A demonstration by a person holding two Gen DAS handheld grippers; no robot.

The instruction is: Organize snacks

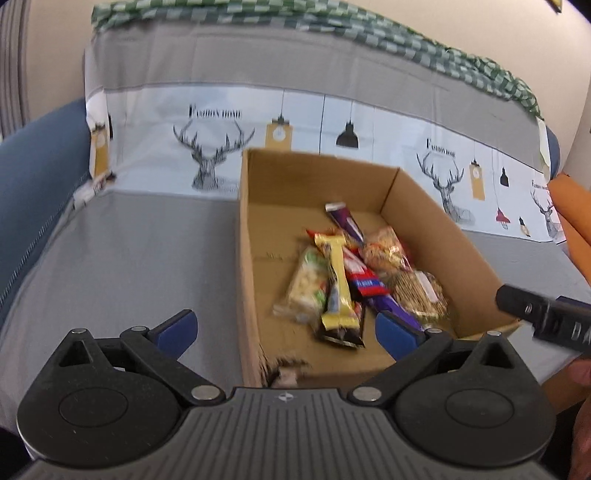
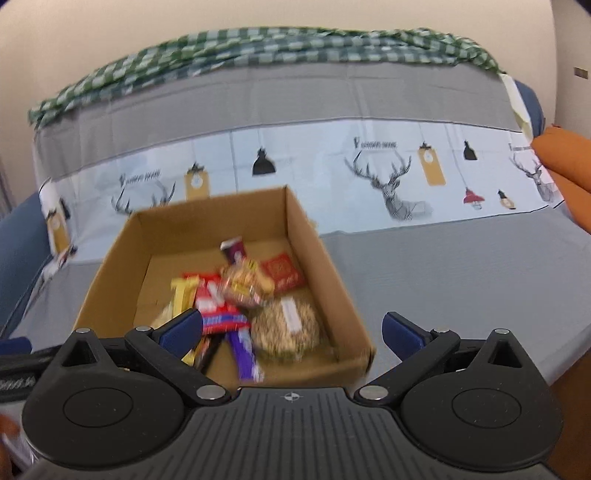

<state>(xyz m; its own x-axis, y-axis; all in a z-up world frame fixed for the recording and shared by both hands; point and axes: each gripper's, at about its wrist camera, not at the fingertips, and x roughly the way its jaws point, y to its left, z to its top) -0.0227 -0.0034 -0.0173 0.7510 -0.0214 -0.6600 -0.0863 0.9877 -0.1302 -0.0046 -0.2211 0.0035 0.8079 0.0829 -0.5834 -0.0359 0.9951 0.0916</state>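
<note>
An open cardboard box (image 1: 255, 229) sits on a grey-covered sofa seat and holds several wrapped snacks: a yellow bar (image 1: 338, 280), a red bar (image 1: 364, 278), a purple bar (image 1: 345, 218), a green-white packet (image 1: 306, 286) and a round seed cake (image 1: 421, 290). My left gripper (image 1: 284, 332) is open and empty above the box's near left wall. The box also shows in the right wrist view (image 2: 110, 266), with the seed cake (image 2: 286, 325) and a red packet (image 2: 282, 271). My right gripper (image 2: 291, 332) is open and empty over the box's near edge.
The sofa back carries a sheet (image 1: 207, 92) printed with deer and lamps, with a green checked cloth (image 1: 332, 22) on top. An orange cushion (image 2: 569, 166) lies at the right. Part of the right gripper (image 1: 543, 314) shows at the right edge of the left wrist view.
</note>
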